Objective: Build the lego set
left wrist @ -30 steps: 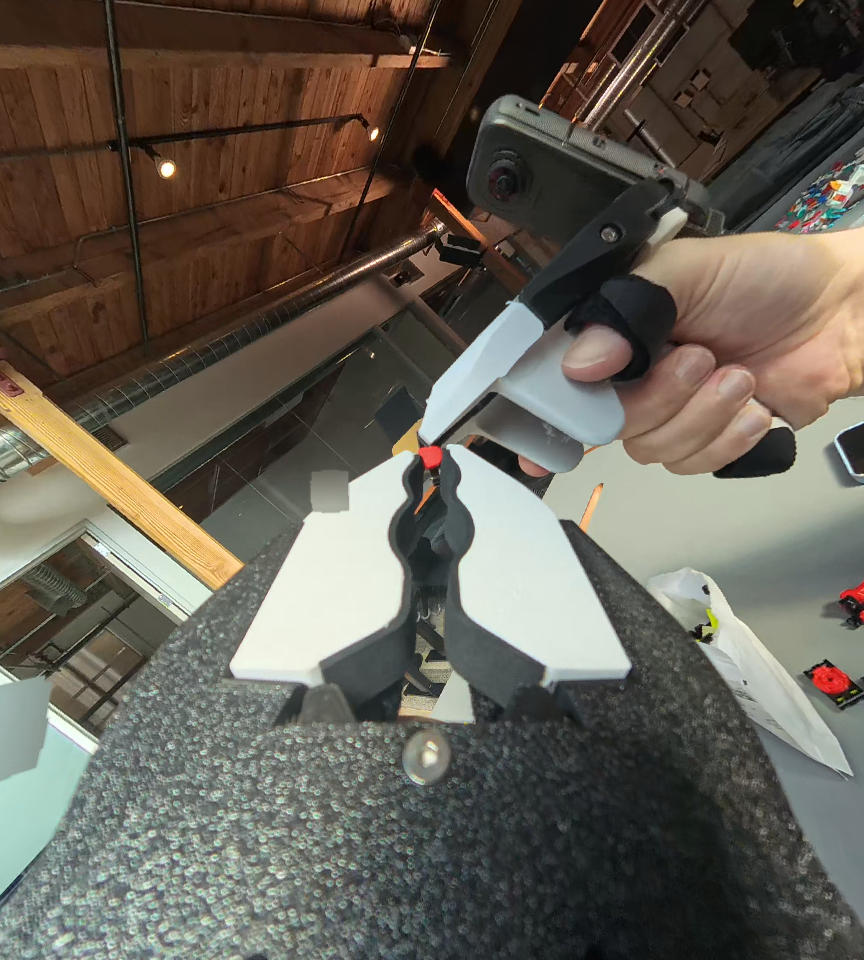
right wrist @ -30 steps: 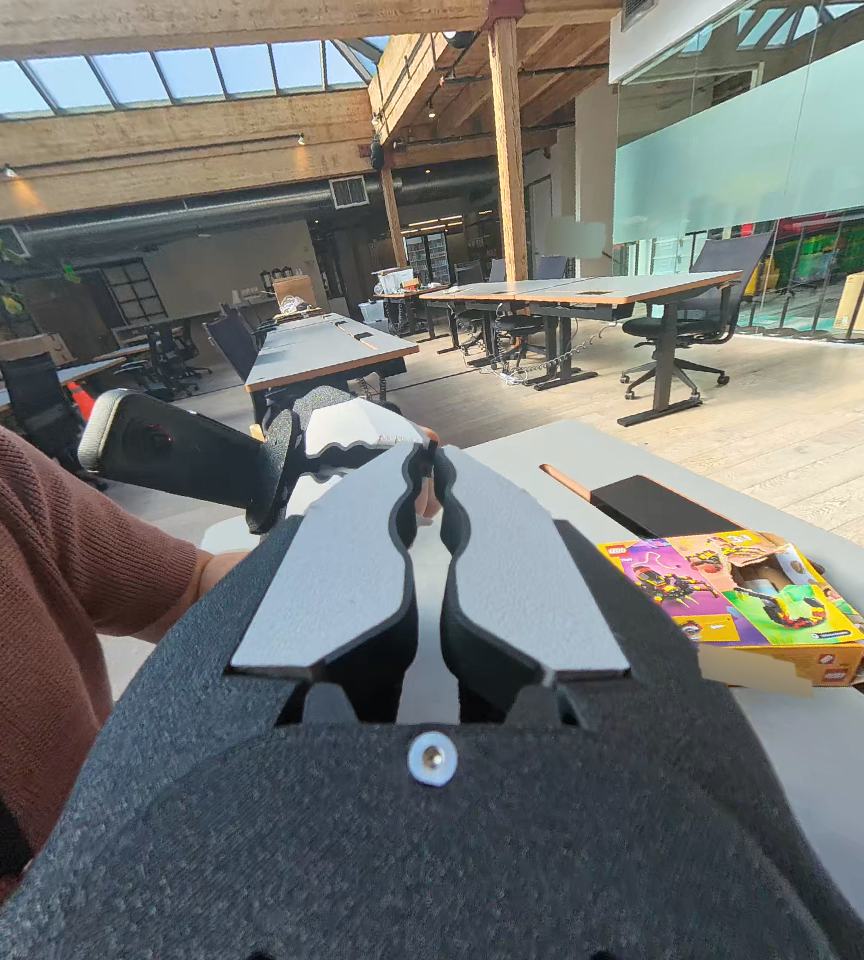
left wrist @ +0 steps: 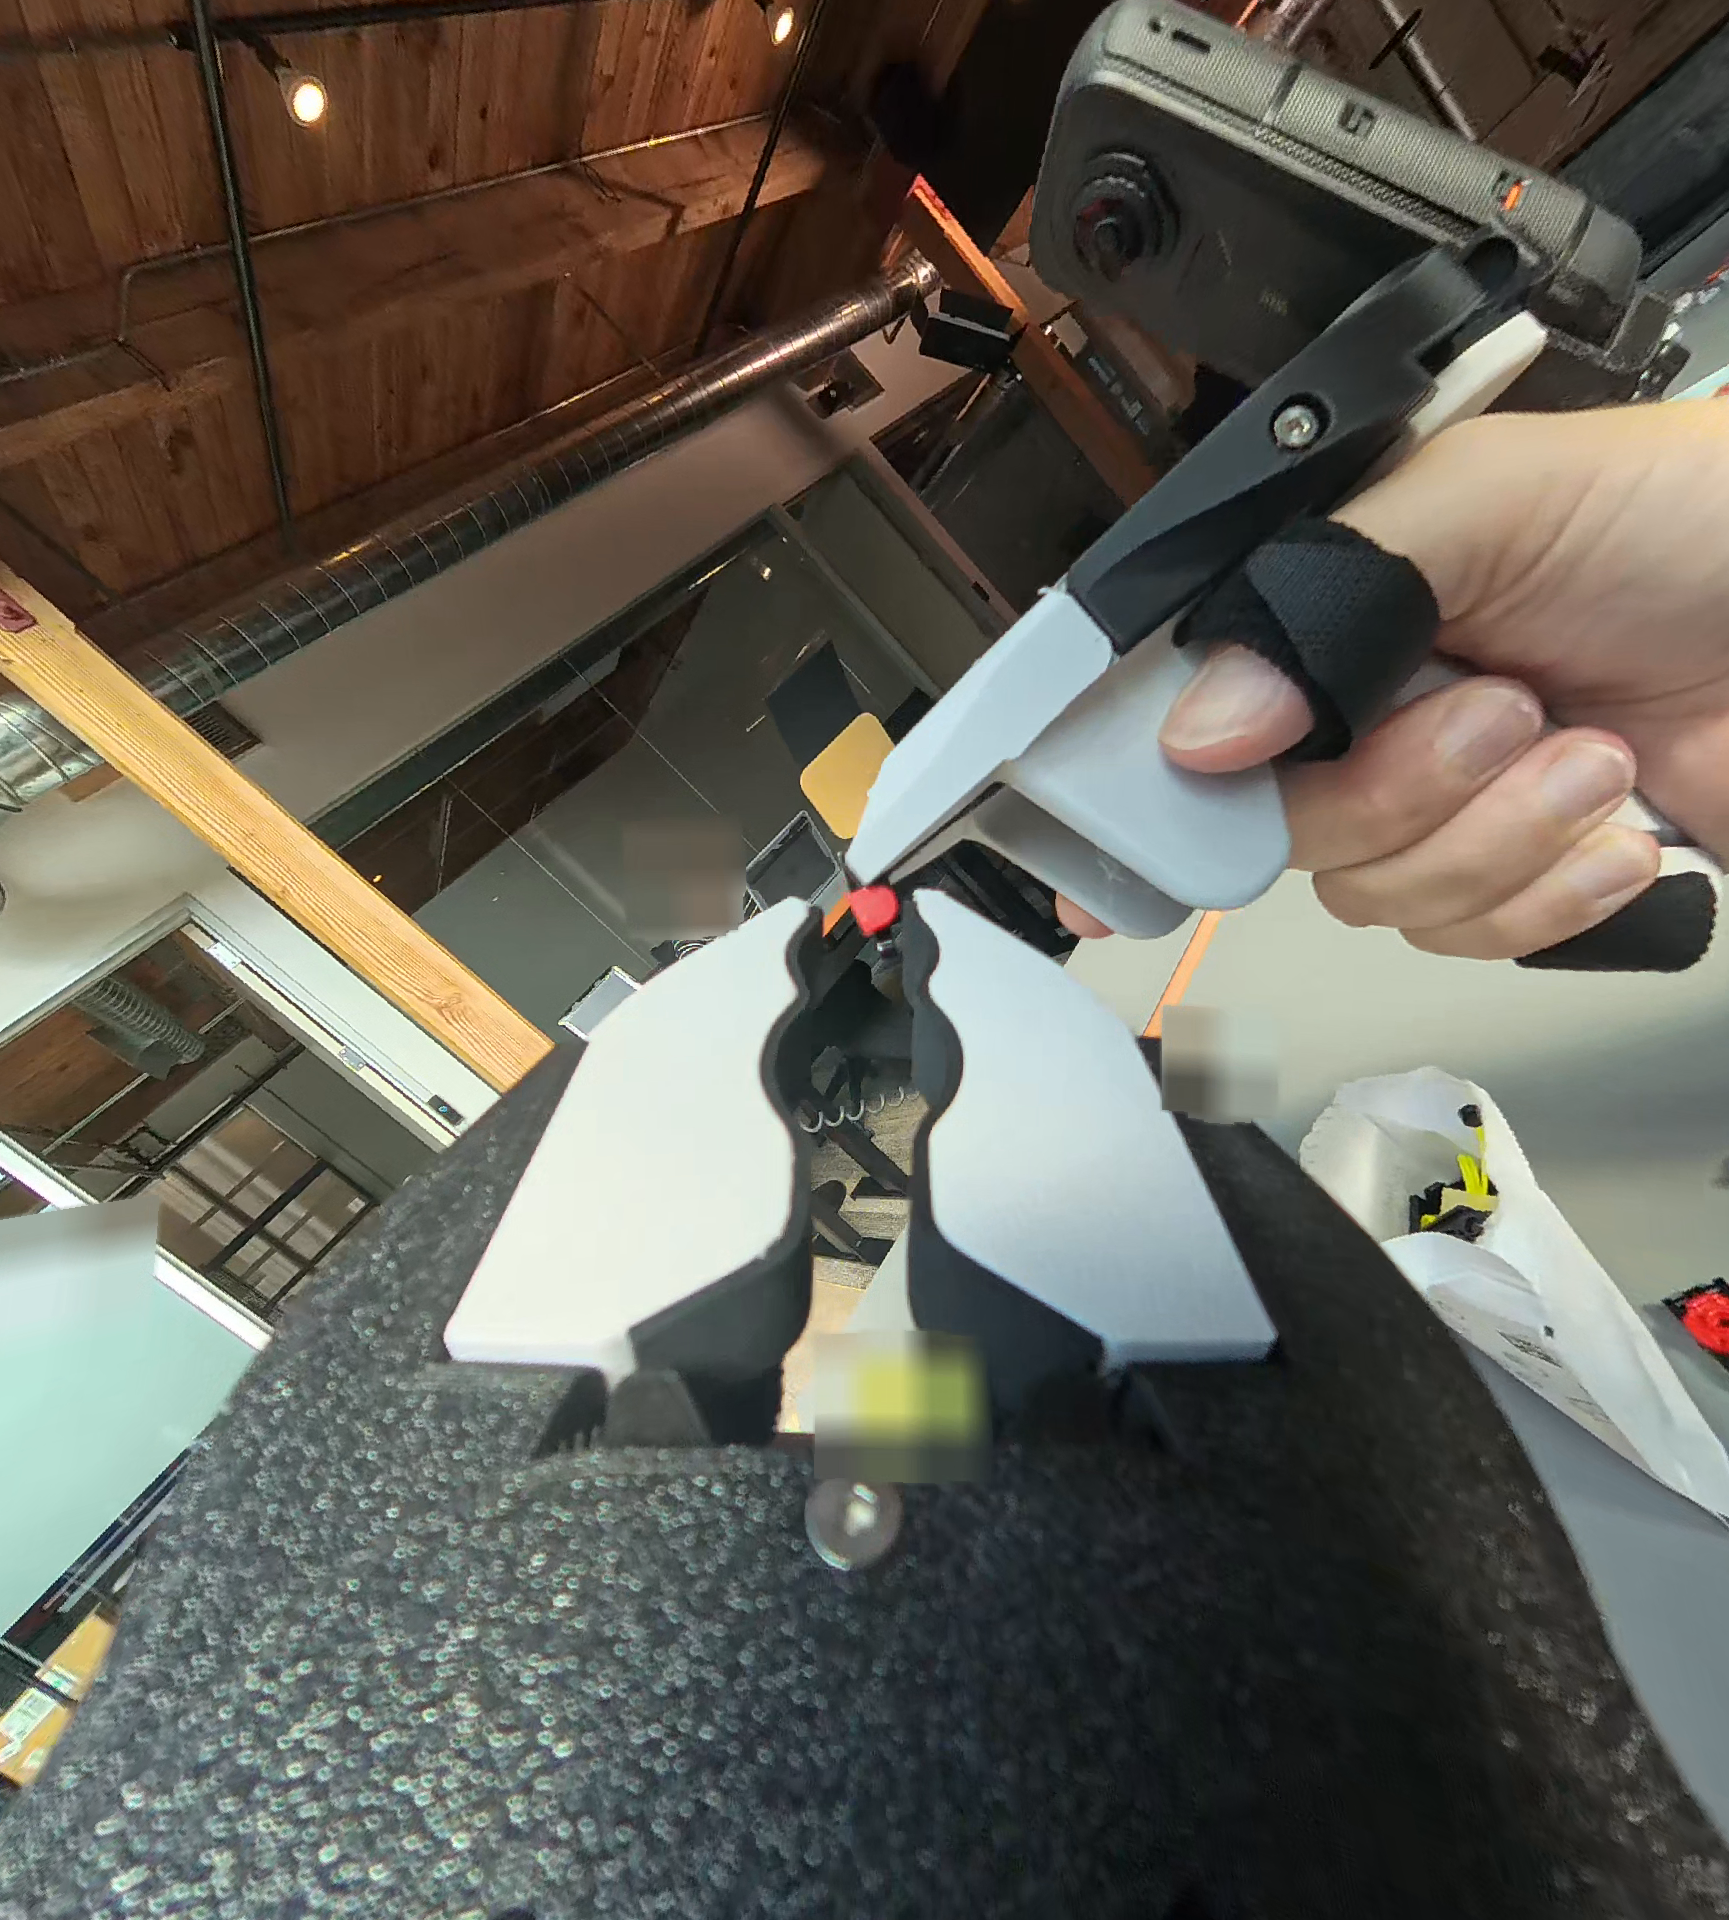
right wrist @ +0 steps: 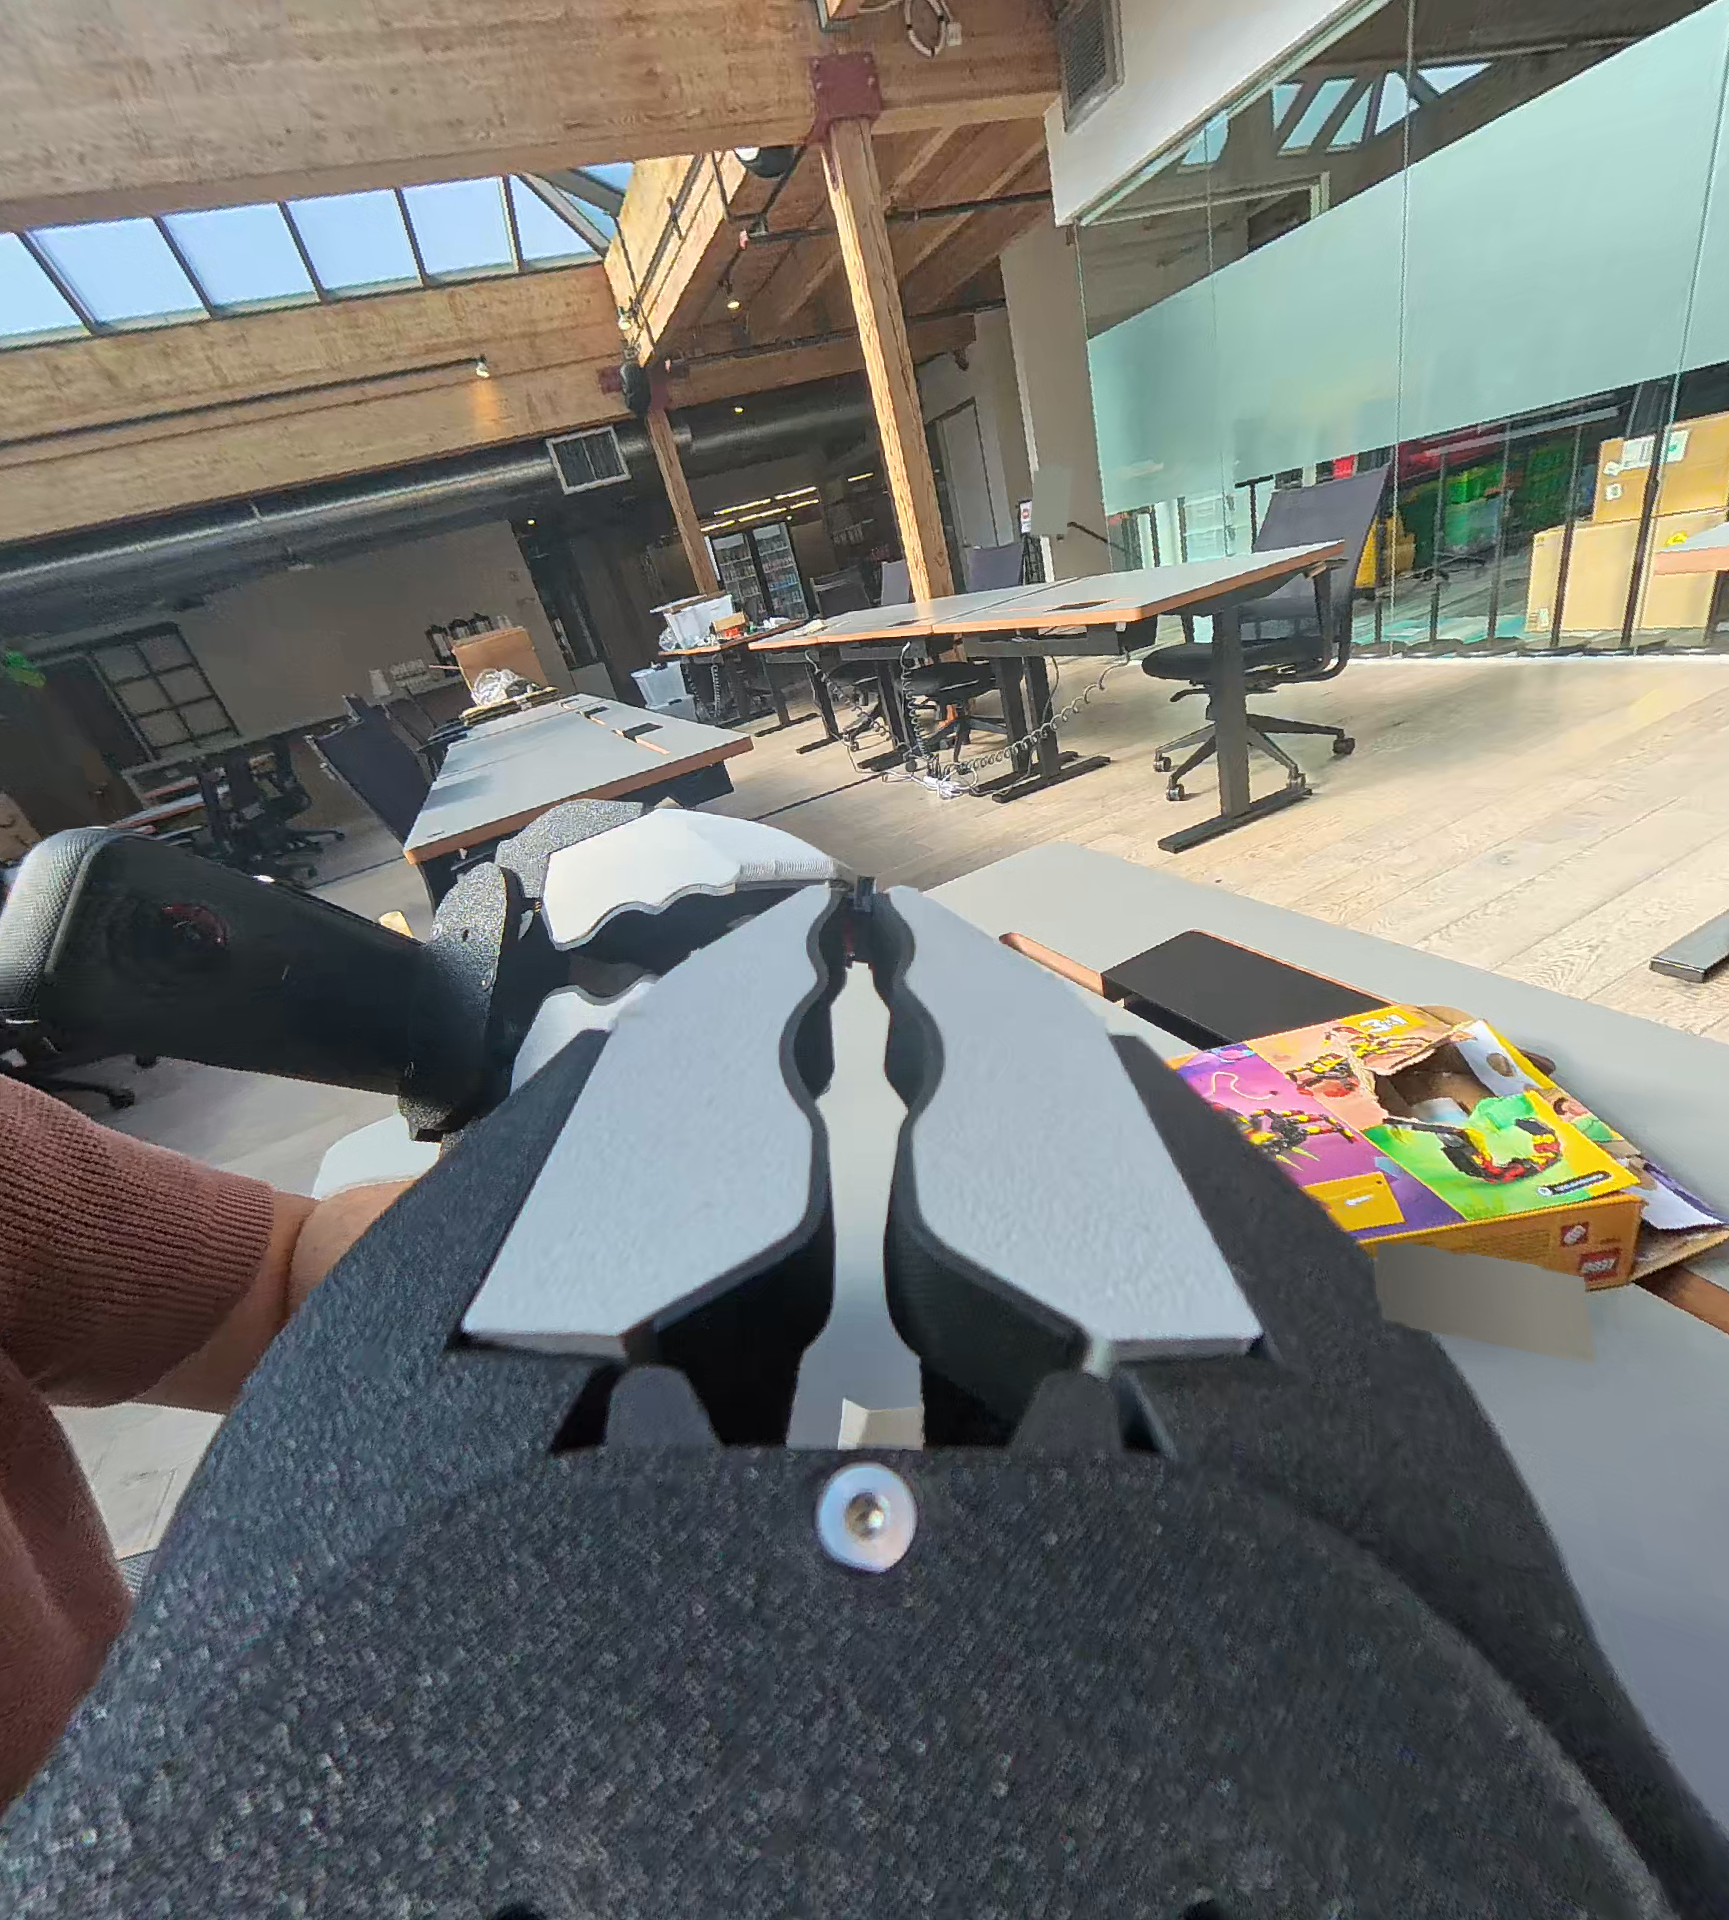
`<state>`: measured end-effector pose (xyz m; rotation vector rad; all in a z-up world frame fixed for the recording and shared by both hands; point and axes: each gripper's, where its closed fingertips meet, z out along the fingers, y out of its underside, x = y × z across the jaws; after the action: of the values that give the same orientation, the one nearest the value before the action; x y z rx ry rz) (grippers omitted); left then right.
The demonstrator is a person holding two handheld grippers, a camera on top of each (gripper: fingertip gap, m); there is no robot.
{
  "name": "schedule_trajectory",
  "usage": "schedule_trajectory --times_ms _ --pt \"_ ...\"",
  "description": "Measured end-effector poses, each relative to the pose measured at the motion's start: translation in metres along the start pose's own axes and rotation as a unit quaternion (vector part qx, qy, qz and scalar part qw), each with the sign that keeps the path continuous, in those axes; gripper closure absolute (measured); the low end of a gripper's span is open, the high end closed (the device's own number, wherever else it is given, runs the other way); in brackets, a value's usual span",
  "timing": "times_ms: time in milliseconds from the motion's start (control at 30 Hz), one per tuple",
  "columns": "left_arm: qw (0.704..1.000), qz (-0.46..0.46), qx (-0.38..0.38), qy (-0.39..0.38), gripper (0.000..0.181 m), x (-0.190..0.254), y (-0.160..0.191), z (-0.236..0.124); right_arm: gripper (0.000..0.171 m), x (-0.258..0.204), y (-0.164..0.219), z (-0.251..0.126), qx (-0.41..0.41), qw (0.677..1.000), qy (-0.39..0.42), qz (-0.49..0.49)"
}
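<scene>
Two hand-held grippers meet tip to tip in the air over a grey table, a tiny red lego piece between them.

The left gripper (left wrist: pixel 865 920) tilts up toward the wooden ceiling, its jaws narrowed at the tips around the small red lego piece (left wrist: pixel 872 910), which sits right at the fingertips with a thin dark part below it; its long axis cannot be told. The right gripper (right wrist: pixel 860 902), held level by a hand (left wrist: pixel 1525 675) with a black strap on the index finger, has its jaws nearly closed, pinching something small and dark at the tips. On the table (left wrist: pixel 1670 1091) lie a white bag (left wrist: pixel 1525 1299) of parts, a red and black piece (left wrist: pixel 1727 1332) near the right edge, and in the right wrist view the open lego box (right wrist: pixel 1411 1143).
</scene>
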<state>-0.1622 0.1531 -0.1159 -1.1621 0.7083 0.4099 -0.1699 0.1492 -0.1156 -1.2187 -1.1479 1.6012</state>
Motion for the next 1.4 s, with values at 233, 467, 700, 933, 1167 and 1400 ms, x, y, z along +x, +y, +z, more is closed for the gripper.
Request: schedule_trajectory --times_ms 233,467,700,933,1167,1400 --pt "1.000 -0.004 -0.016 0.002 0.173 -0.001 0.001 -0.001 0.167 -0.005 0.005 0.006 -0.006 1.000 -0.004 0.006" --pt "0.999 -0.016 -0.026 -0.009 0.173 -0.004 0.001 -0.001 0.167 -0.005 0.003 0.007 0.000 1.000 0.010 -0.006" --pt "0.999 -0.009 -0.015 -0.035 0.172 -0.006 -0.005 -0.003 0.167 -0.009 -0.002 0.006 0.013 1.000 0.008 -0.020" --pt "0.999 -0.005 -0.016 -0.036 0.174 -0.006 -0.006 -0.004 0.167 -0.011 -0.005 0.006 0.016 0.999 0.016 -0.035" --pt "0.999 -0.002 0.008 -0.031 0.175 -0.009 -0.016 -0.013 0.167 -0.021 -0.009 0.008 0.037 0.998 0.008 -0.053" --pt "0.989 -0.133 0.046 0.045 0.175 -0.008 -0.025 -0.016 0.167 -0.028 -0.011 0.006 0.010 0.994 0.024 -0.109"
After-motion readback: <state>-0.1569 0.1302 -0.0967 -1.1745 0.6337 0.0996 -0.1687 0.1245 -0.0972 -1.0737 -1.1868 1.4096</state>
